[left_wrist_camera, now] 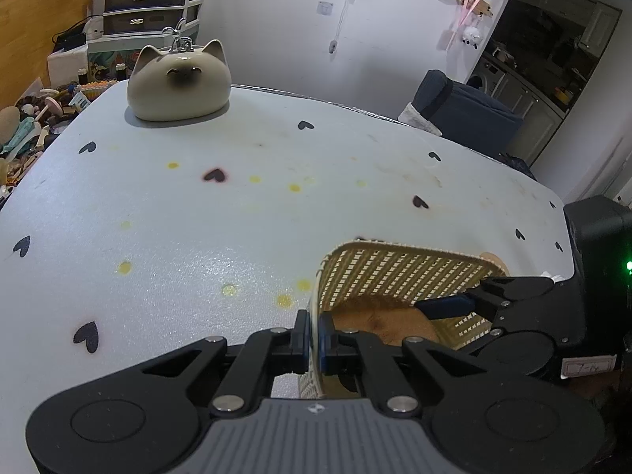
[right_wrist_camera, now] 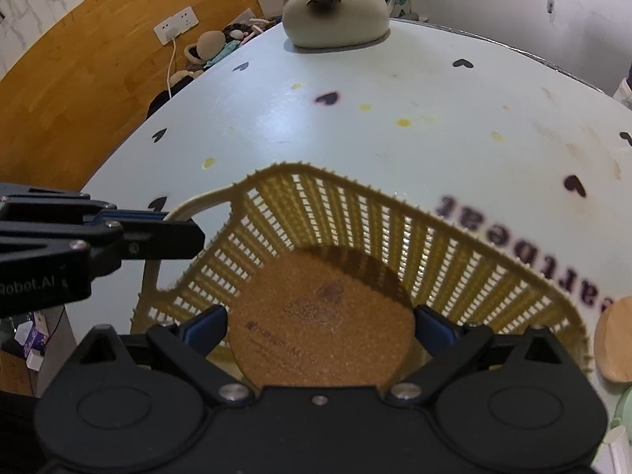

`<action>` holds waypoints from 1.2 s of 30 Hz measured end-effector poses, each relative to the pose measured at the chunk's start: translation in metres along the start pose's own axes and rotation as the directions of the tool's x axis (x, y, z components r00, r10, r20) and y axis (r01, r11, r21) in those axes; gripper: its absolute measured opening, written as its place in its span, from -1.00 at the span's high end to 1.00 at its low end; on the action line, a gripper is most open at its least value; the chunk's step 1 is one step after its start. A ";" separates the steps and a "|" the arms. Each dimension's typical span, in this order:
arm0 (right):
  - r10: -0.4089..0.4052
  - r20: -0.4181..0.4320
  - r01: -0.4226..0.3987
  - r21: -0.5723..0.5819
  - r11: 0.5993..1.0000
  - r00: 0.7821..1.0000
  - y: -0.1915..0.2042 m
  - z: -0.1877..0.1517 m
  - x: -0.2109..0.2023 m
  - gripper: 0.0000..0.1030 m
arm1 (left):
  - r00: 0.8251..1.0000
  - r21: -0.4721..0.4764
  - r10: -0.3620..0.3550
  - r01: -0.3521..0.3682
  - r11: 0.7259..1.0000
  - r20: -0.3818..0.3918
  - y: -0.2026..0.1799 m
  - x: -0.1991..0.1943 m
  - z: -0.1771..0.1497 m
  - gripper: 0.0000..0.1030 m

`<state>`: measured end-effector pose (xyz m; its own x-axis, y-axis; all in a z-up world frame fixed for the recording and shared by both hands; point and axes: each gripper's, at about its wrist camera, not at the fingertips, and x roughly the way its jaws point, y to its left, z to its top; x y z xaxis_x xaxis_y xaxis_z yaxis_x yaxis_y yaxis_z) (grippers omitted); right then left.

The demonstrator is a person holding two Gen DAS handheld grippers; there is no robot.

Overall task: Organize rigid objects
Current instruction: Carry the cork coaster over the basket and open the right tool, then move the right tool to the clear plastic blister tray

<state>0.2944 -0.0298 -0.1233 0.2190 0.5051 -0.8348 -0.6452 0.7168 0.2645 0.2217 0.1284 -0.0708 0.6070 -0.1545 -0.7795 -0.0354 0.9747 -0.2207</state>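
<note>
A yellow woven plastic basket [right_wrist_camera: 355, 221] stands tilted on the white table [right_wrist_camera: 434, 91]. My left gripper [left_wrist_camera: 315, 331] is shut on the basket's rim [left_wrist_camera: 315, 304]; it also shows in the right wrist view [right_wrist_camera: 173, 233] at the basket's handle. My right gripper [right_wrist_camera: 322, 322] is shut on a round cork coaster [right_wrist_camera: 322, 316] and holds it inside the basket. The coaster shows brown in the left wrist view [left_wrist_camera: 379, 322], with my right gripper [left_wrist_camera: 454, 304] reaching in from the right.
A cream cat-shaped ceramic container [left_wrist_camera: 179, 85] stands at the table's far edge. A wooden round piece [right_wrist_camera: 614, 339] and a pale green item [right_wrist_camera: 624, 410] lie right of the basket. Clutter [left_wrist_camera: 27, 126] lies off the left edge; a dark chair [left_wrist_camera: 462, 106] stands behind.
</note>
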 end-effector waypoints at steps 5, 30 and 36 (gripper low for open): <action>0.014 0.005 -0.014 -0.002 1.000 1.000 0.001 -0.001 0.002 -1.00 | 1.000 0.004 0.000 0.000 1.000 -0.001 -0.001 0.000 0.000 0.92; -0.162 0.247 0.131 0.137 0.982 0.955 -0.022 -0.025 -0.107 -1.00 | 1.000 0.006 0.000 0.000 1.000 0.000 0.000 0.000 0.000 0.91; -0.297 0.264 0.216 0.295 0.931 0.918 -0.057 -0.049 -0.131 -1.00 | 1.000 0.006 0.001 -0.001 1.000 0.001 0.000 -0.001 0.000 0.91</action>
<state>0.2666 -0.1600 -0.0528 0.5858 0.3781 -0.7168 -0.3373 0.9180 0.2086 0.2211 0.1285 -0.0705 0.6077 -0.1533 -0.7792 -0.0313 0.9758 -0.2165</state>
